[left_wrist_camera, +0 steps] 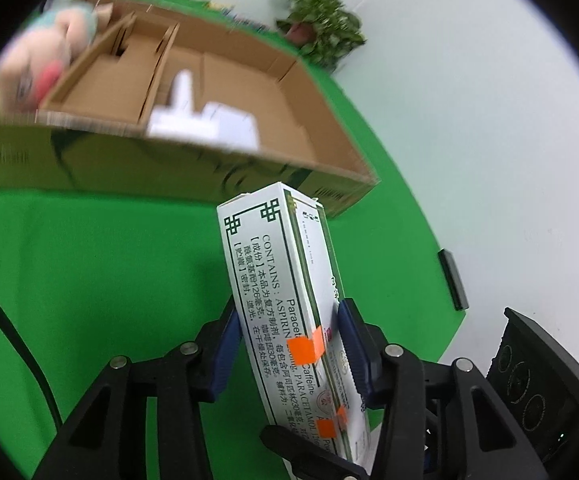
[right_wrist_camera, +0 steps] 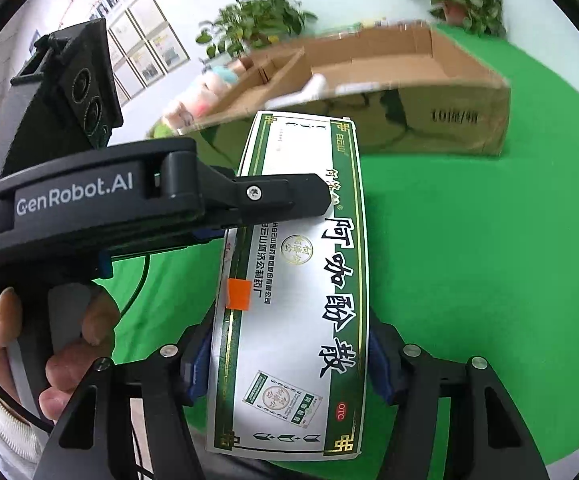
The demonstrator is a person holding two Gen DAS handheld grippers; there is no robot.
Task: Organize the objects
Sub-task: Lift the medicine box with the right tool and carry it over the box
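Observation:
A white and green medicine box with orange tape is held above the green cloth by both grippers. My left gripper is shut on its narrow sides. In the right wrist view the same medicine box shows its broad printed face, and my right gripper is shut on its lower part, while the left gripper's finger clamps it from the left. An open cardboard box stands beyond, with white items inside; it also shows in the right wrist view.
A plush toy leans at the cardboard box's left end. Potted plants stand behind the box. A black bar lies on the white table past the green cloth. A hand holds the left gripper's handle.

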